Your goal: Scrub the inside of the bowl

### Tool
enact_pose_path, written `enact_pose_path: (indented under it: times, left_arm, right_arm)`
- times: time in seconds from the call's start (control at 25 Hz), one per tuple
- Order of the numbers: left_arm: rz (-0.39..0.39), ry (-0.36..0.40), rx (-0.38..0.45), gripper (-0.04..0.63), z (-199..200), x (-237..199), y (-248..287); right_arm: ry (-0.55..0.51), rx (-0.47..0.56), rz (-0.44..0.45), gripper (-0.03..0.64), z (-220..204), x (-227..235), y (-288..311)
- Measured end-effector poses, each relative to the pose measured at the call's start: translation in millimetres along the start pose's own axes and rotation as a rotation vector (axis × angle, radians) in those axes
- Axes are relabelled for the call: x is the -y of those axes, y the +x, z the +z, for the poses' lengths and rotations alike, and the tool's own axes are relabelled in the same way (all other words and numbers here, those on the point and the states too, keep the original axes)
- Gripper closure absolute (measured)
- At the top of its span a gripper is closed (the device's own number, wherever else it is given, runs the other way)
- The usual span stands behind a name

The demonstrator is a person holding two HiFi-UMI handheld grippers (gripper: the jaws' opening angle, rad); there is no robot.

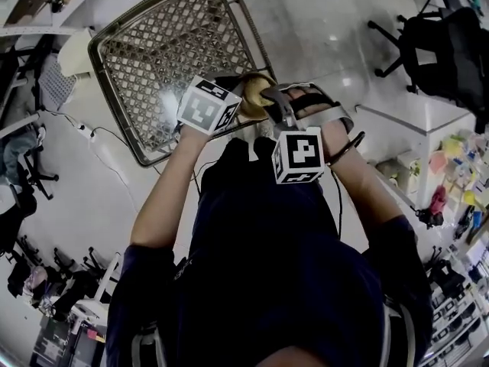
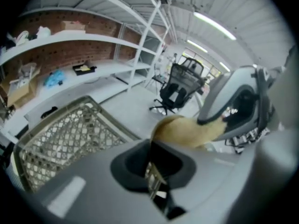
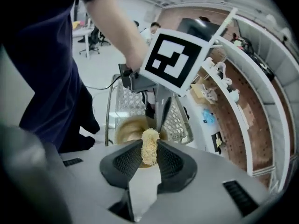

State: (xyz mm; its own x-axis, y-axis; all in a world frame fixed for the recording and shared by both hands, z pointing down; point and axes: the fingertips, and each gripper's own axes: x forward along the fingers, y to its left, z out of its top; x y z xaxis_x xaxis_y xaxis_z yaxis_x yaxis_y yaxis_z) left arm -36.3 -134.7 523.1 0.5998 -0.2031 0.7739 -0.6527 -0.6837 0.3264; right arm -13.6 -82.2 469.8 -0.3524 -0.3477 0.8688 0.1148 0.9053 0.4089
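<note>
Tan bowl (image 1: 256, 98) is up in the air in front of the person, above a mesh basket (image 1: 176, 52) on the floor and not resting on any worktop. The left hand-held gripper (image 2: 153, 146) is clenched on its rim. The right hand-held gripper (image 3: 149, 155) is clamped on a pale yellow scrubber (image 3: 150, 141), whose tip sticks out past the pads toward the bowl just beyond it. No view shows whether the scrubber already touches the inner wall.

The step in hand looks like bringing the scrubber to the bowl's inside and rubbing. A pinch on a thin rim probably lets the bowl swing. So push toward the clamped side rather than away from it, and keep the pressure modest. Tilt the opening toward the right hand-held gripper. Sweep the exposed tip round the wall and down to the bottom, without letting the pads themselves scrape the bowl.
</note>
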Motion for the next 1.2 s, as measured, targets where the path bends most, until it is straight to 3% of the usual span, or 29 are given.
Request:
enact_pose_path:
  times: [0.2,0.36,0.52,0.72,0.88,1.0,1.12,1.2]
  left_arm:
    - [0.027,0.011,0.029,0.591,7,3,-11]
    - [0.051,0.007,0.068,0.591,12,-1,-19]
    - [0.055,-0.009,0.091,0.591,19,3,-28]
    - [0.030,0.005,0.082,0.591,20,11,-27]
    - [0.047,0.022,0.083,0.591,21,6,-29]
    - [0.063,0.027,0.086,0.589,21,-1,-31]
    - [0.066,0.023,0.096,0.589,23,0,-34]
    - [0.065,0.033,0.095,0.589,24,4,-33]
  right_arm:
    - [-0.113,-0.097,-0.036,0.535,-3,-3,2]
    - [-0.070,-0.122,0.019,0.538,-1,-17,-5]
    - [0.020,-0.032,0.093,0.538,23,-30,-11]
    - [-0.019,-0.054,-0.027,0.538,20,-3,-5]
    - [-0.014,-0.111,-0.052,0.538,2,8,-12]
    - [0.001,-0.137,0.003,0.538,-3,-6,-17]
    - [0.009,-0.092,0.075,0.538,13,-27,-17]
    - [-0.004,-0.068,0.073,0.538,23,-30,-13]
